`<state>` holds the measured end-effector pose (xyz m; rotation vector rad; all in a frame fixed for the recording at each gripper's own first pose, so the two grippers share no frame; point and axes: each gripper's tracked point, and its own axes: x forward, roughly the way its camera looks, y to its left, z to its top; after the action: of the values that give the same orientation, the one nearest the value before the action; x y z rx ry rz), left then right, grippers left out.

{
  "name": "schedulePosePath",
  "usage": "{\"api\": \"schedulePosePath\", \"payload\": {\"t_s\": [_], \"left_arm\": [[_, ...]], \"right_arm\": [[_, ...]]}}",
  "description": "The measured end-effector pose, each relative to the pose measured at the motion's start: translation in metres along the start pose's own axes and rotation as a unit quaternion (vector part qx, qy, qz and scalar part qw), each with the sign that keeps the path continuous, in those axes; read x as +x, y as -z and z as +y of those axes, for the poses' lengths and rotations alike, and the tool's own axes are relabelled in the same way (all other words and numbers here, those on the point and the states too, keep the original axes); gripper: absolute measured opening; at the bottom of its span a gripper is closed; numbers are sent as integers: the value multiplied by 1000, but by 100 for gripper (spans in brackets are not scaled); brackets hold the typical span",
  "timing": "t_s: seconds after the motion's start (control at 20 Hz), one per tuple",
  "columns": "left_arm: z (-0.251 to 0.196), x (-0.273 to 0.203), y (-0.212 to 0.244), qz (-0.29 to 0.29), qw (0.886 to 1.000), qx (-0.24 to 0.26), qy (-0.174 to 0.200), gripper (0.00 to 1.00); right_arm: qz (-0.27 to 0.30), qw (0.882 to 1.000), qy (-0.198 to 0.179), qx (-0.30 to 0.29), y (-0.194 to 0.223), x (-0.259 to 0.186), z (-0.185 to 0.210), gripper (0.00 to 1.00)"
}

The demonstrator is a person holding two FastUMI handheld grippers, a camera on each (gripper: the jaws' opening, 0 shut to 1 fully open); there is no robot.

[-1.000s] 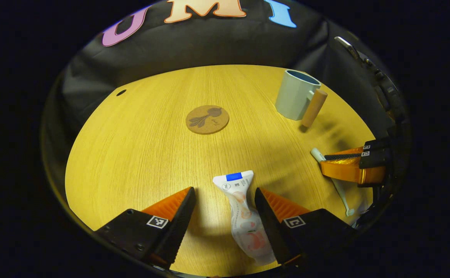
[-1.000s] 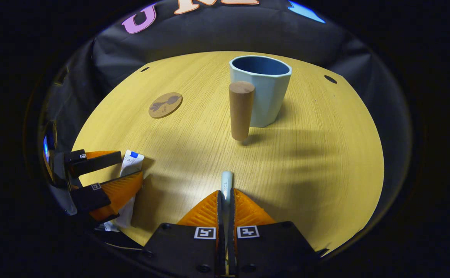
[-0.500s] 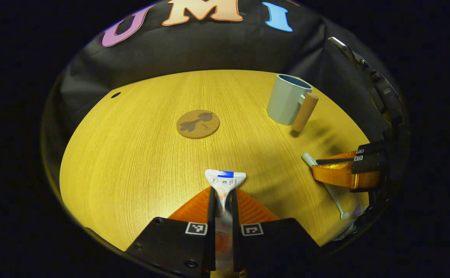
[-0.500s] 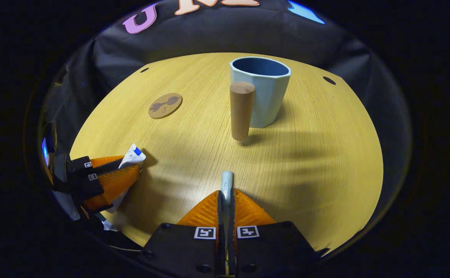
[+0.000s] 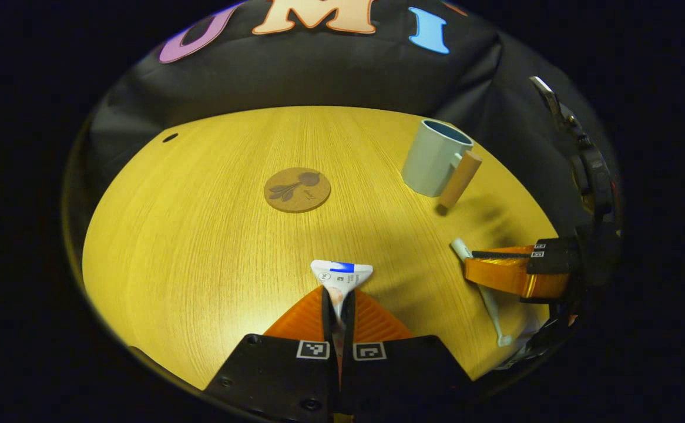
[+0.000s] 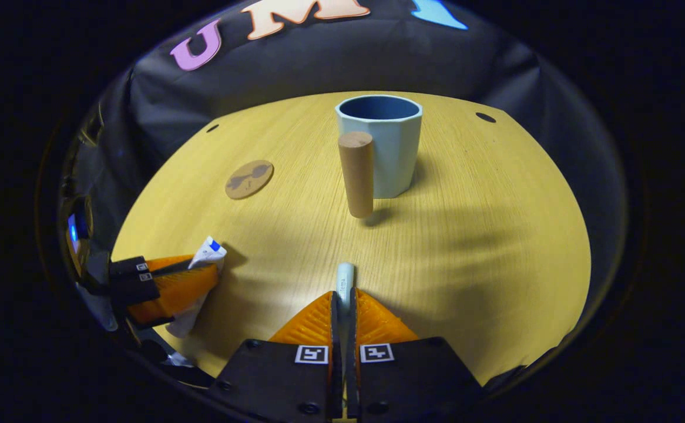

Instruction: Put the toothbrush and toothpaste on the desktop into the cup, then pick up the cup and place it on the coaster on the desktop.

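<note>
Left tool (image 5: 339,305) closed tight on the toothpaste tube (image 5: 341,279), both fingers pinching it, flat crimped end poking out toward the coaster (image 5: 297,190). Right tool (image 6: 344,308) clamped on the toothbrush (image 6: 344,281), handle end sticking forward toward the cup (image 6: 385,145). Pale blue cup upright on the wooden bench (image 5: 201,235), its cylindrical wooden handle (image 6: 357,173) on the side facing the right tool. Round cork coaster flat on the bench, well apart from the cup, on the left tool's side of it. In the left gripper view, right tool (image 5: 483,267) off beside the cup, toothbrush (image 5: 486,294) crossing between its fingers.
</note>
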<state>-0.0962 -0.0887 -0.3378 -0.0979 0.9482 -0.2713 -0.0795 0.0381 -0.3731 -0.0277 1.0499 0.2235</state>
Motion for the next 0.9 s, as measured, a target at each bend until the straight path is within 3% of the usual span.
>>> {"api": "schedulePosePath", "payload": {"t_s": [0.2,0.4,0.9], "left_arm": [[-2,1,-1,-2,1000,-20,1,0],[-4,-9,-9,-15,1000,-7,11,0],[-25,-36,-39,-47,998,13,27,0]], "right_arm": [[-28,999,-9,-16,-11,-13,3,5],[-59,998,-20,0,-34,-32,5,5],[-202,976,-49,71,-175,-78,1,5]]}}
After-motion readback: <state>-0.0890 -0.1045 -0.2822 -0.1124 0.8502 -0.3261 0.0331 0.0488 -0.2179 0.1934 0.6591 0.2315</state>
